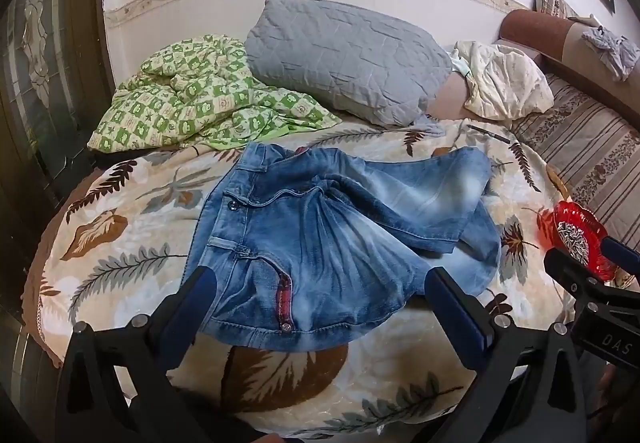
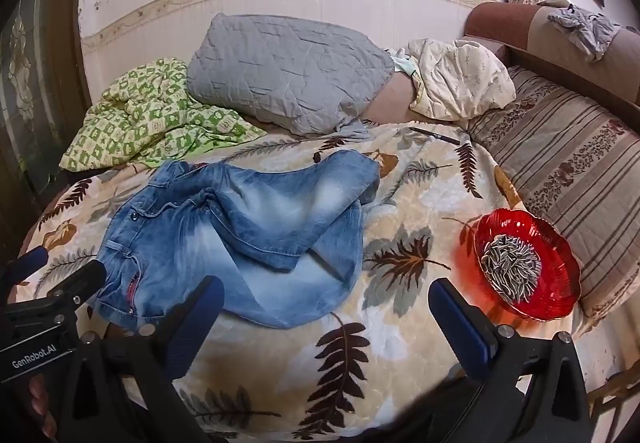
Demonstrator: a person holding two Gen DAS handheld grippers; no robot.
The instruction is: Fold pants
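You had both claws spread wide and empty, hovering at the near edge of the bed. The denim jeans [image 1: 320, 227] lay crumpled on the leaf-print blanket [image 1: 132, 211], waistband to the left, legs doubled over and trailing right, so the long axis ran left to right across your front. Your left gripper [image 1: 316, 283] sat right over the waistband corner, its jaws straddling the near hem: that was the nearer claw by a good way, I'd judge. Your right gripper [image 2: 326, 297] hung past the leg end, mostly over bare blanket. Only the right wrist view gave you the whole red bowl of sunflower seeds [image 2: 528, 263], just beside that claw; the left view caught only its edge.
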